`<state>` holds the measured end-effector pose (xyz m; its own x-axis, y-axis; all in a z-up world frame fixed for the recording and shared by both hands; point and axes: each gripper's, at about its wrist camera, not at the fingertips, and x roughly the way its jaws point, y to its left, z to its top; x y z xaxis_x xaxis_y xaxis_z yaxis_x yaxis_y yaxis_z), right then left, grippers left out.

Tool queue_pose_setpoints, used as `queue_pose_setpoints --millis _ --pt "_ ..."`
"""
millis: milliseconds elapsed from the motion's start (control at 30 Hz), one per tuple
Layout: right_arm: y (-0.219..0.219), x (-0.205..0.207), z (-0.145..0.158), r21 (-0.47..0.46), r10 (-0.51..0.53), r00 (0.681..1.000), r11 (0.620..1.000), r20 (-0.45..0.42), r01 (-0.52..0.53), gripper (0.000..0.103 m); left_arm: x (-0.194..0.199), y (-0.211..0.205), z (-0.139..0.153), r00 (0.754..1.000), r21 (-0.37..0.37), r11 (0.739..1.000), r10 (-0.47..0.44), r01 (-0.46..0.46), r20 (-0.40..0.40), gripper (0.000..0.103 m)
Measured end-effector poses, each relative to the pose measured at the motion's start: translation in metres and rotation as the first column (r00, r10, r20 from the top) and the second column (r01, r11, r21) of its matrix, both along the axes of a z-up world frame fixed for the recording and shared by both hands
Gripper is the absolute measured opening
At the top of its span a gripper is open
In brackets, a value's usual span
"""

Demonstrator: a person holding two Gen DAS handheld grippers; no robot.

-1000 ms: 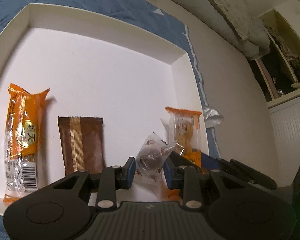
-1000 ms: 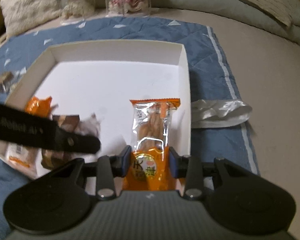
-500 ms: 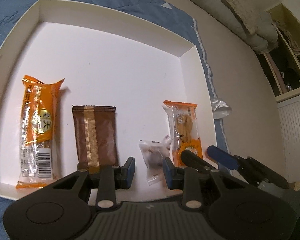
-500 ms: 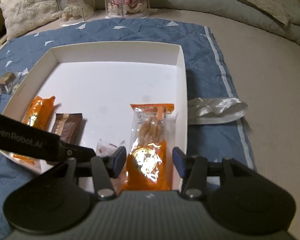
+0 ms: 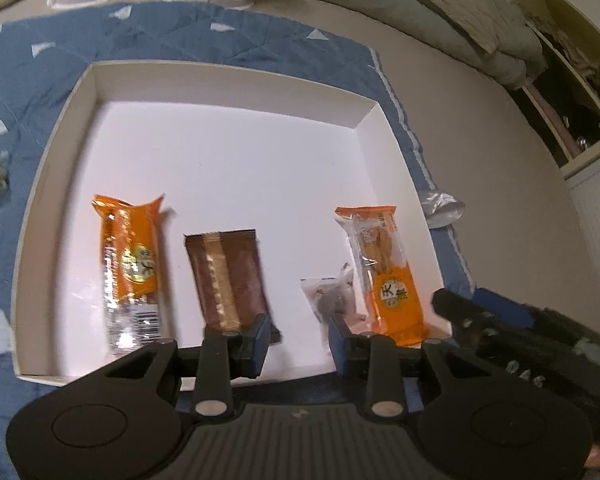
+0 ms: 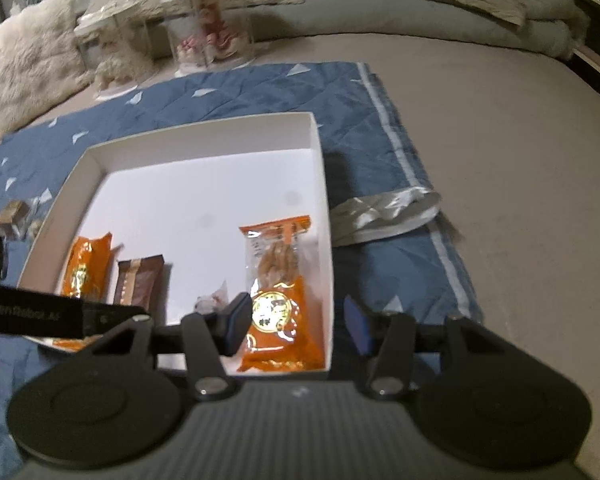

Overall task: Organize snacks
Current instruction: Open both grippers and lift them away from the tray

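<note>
Ahead of both grippers: a white box [image 5: 52, 152] is sitting on a blue quilt [image 5: 260, 40], holding four snacks in a row.
Left gripper [image 5: 296, 338]: jaws are standing apart with nothing between them, hovering over the near wall of the box.
Right gripper [image 6: 296, 326]: jaws are gaping wide and gripping nothing, hanging over the near right corner of the box.
Orange pack [image 5: 130, 264]: is lying ahead and left of the left gripper.
Brown bar [image 5: 228, 280]: is lying just ahead of the left finger [image 5: 256, 340].
Clear wrapper [image 5: 330, 298]: is resting just ahead of the left gripper's right finger, beside the cracker pack [image 6: 282, 288].
Cracker pack: is lying along the right wall, between and ahead of the right gripper's fingers.
Foil pouch [image 6: 384, 214]: is lying on the quilt, ahead and right of the right gripper.
</note>
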<state>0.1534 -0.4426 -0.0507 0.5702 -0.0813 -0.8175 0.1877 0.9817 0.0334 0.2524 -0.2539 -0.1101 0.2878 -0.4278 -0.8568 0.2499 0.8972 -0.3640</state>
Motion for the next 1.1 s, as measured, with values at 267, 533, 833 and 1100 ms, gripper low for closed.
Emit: queue_pose_setpoints --millis 267,533,833,1100 --pt "0.003 -0.015 0.015 0.008 -0.037 0.998 0.999 0.047 0.036 0.074 -0.010 0.013 0.014 0.997 0.054 0.999 0.001 -0.005 0.076 0.082" --pt "0.008 -0.022 0.020 -0.048 -0.063 0.997 0.997 0.050 0.065 0.101 -0.014 0.040 0.022 0.987 0.130 0.991 0.022 -0.043 0.160 0.103" --pt "0.021 -0.017 0.023 -0.072 -0.048 0.997 0.996 0.062 0.053 0.103 -0.015 0.068 0.029 0.979 0.131 0.989 0.041 -0.068 0.199 0.103" --pt "0.043 0.000 0.022 -0.070 -0.015 0.998 0.997 0.062 0.019 0.103 -0.010 0.108 0.035 0.970 0.138 0.982 0.092 -0.125 0.226 0.103"
